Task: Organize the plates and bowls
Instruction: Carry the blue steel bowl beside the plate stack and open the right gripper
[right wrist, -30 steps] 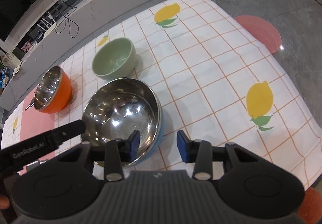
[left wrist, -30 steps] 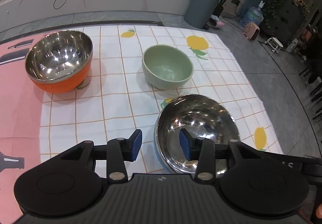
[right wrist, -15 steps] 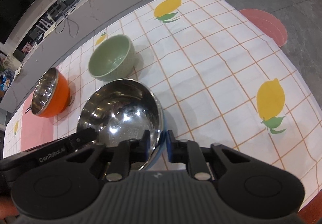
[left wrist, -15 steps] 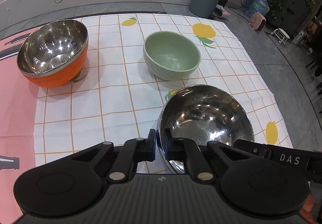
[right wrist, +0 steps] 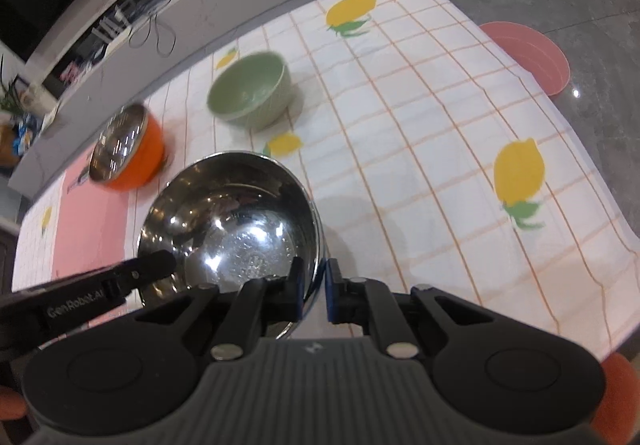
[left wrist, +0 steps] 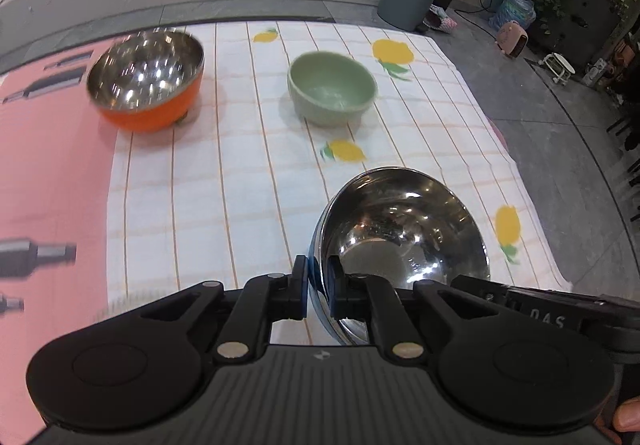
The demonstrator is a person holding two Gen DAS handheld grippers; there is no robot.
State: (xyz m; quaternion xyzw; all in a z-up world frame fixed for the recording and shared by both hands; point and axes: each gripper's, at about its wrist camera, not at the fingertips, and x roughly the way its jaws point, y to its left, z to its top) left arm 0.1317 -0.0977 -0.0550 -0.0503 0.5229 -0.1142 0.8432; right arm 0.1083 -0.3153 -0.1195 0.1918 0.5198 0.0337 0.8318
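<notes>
Right now I have the left gripper (left wrist: 318,293) and right gripper (right wrist: 315,291) both pinching opposite rims of the steel bowl (left wrist: 404,241) above the tablecloth's (left wrist: 240,185) near edge, so uneven lifting could tip it loose.

The left gripper (left wrist: 318,287) is matte black, with a ribbed grey housing, two round black discs, silver rivets and blue-padded fingers (left wrist: 301,285). The right gripper (right wrist: 314,291) matches it; its side arm in the left view bears white "DAS" lettering, while the left's reads "GenRobot.AI". Bare skin shows at the frame corners.
</notes>
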